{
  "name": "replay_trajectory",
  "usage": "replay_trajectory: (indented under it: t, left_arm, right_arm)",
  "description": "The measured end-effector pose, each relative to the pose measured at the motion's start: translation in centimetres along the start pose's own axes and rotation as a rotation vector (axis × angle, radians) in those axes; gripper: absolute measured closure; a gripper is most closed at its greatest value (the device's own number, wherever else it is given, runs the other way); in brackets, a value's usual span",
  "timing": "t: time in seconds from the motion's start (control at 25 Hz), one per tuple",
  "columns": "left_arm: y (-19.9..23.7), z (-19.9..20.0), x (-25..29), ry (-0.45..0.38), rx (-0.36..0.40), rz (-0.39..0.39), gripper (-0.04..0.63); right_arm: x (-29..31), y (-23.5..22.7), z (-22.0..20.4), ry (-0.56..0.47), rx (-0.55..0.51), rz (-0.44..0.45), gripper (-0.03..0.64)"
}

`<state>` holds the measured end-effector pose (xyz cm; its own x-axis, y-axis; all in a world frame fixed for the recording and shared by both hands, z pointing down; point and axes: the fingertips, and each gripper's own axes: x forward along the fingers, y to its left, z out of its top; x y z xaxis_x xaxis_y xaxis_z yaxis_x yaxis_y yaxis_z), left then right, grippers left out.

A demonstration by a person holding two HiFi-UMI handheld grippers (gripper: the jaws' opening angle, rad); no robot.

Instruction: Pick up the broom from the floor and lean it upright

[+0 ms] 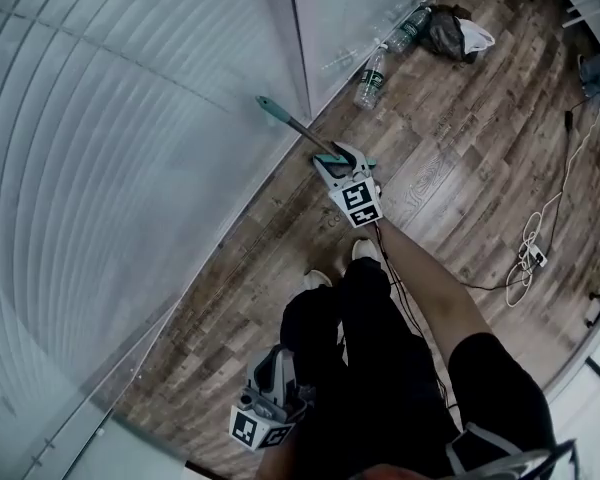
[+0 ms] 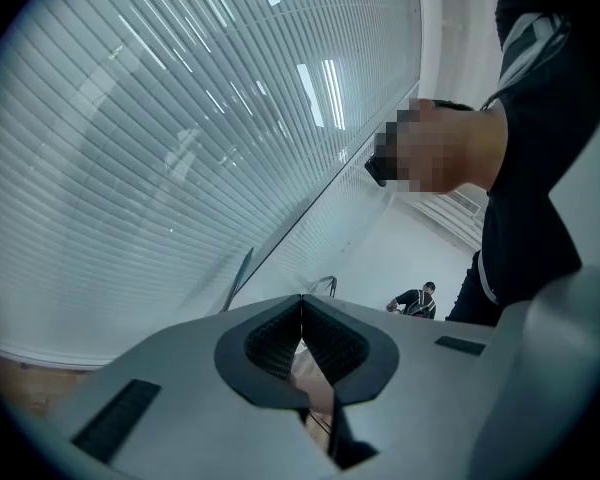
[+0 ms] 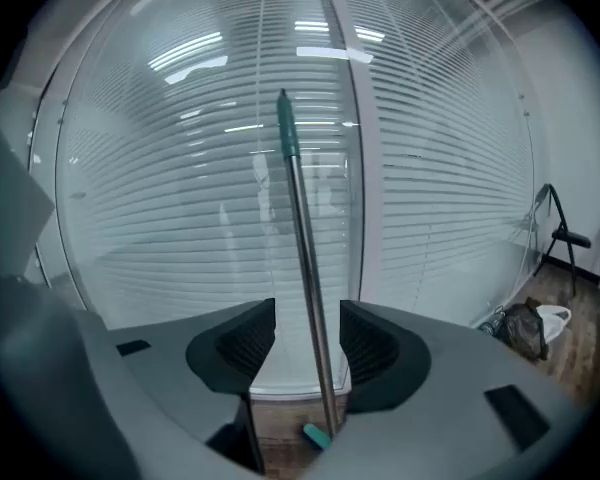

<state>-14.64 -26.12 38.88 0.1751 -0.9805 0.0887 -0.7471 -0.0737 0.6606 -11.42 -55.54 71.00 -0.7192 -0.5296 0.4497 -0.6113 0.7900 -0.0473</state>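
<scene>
**Camera Placement**

From the head I look steeply down at the wood floor (image 1: 430, 178). The right gripper view faces the blinds (image 3: 180, 218) closely, sharing the broom handle (image 3: 302, 248) with the head view. The left seemingly tilts up along them.

broom head (image 3: 317, 435): only a teal scrap shows low between the fingers of the right gripper (image 3: 308, 340); the rest sits behind the gripper's body
broom handle (image 1: 298, 125): in the head view its lower end goes under the right gripper; whether its tip touches the blinds (image 1: 110, 148) cannot be told
left gripper (image 1: 278, 373): in the head view its fingertips are lost against the dark trousers (image 1: 380, 348)
far person (image 2: 416, 301): too small to make out
chair (image 3: 560, 230): partly cut by the lens rim
bag (image 1: 458, 33): contents unclear
cable (image 1: 528, 253): upper end runs to dark gear cut off by the right edge
</scene>
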Motion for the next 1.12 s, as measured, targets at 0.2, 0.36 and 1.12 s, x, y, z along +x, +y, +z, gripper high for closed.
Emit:
replay_trajectory:
  t: [0.2,0.36,1.12]
  left_arm:
    - [1.5,0.1,-0.9,0.015,0.002,0.035,0.578]
    - [1.0,2.2,-0.9,0.019,-0.002,0.037,0.578]
    - [-14.7,14.4,-2.5,0.004,0.114,-0.146,0.578]
  right_arm:
    - [2.0,2.2,2.4,-0.035,0.020,-0.033,0.428]
    - [-2.0,3.3,4.1,-0.042,0.063,-0.007,0.428]
    - [-37.5,15.1,30.3,-0.198,0.395,0.073,0.430]
